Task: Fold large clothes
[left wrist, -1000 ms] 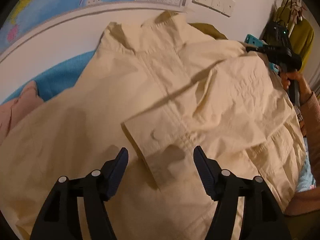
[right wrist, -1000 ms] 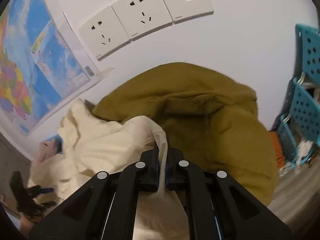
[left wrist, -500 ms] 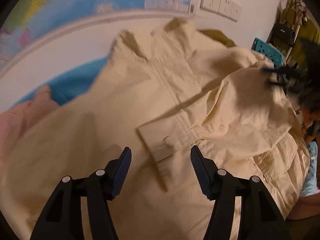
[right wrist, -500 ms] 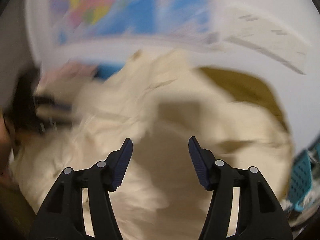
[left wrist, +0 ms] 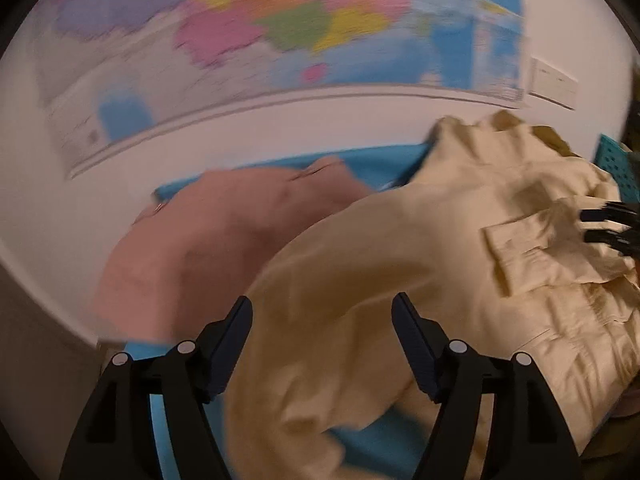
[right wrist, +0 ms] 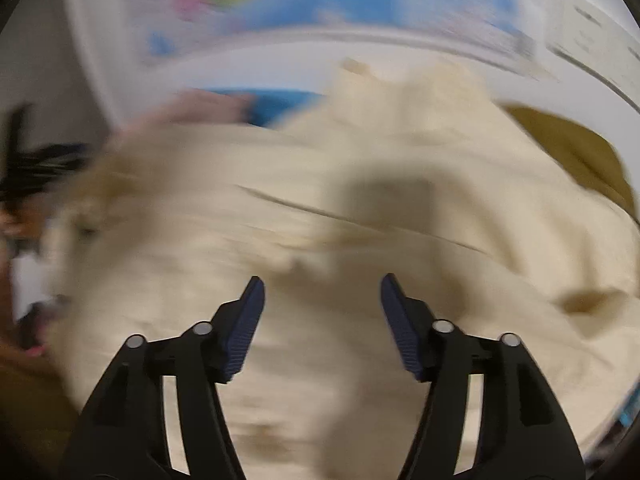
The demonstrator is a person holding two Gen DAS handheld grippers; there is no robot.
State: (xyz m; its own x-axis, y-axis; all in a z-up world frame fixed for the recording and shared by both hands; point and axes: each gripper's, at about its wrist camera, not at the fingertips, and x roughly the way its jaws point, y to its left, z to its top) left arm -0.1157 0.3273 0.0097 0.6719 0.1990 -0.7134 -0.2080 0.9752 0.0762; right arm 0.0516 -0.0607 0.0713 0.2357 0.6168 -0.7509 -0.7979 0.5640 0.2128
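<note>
Left gripper (left wrist: 322,316): jaws spread, nothing held, above the jacket's near edge.
Right gripper (right wrist: 322,296): jaws spread, empty, over the jacket's middle.
Jacket (left wrist: 400,280): cream, spread across the blue sheet (left wrist: 384,160), cuff (left wrist: 520,248) folded inward.
Pink garment (left wrist: 208,232): beside the jacket, wall side.
Map (left wrist: 260,20): on the wall.

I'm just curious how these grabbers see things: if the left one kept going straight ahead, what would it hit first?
Most likely the cream jacket: its cloth lies right between and ahead of the open left gripper. The pink garment sits just to the left of that line. The picture is blurred, so depth is uncertain.
</note>
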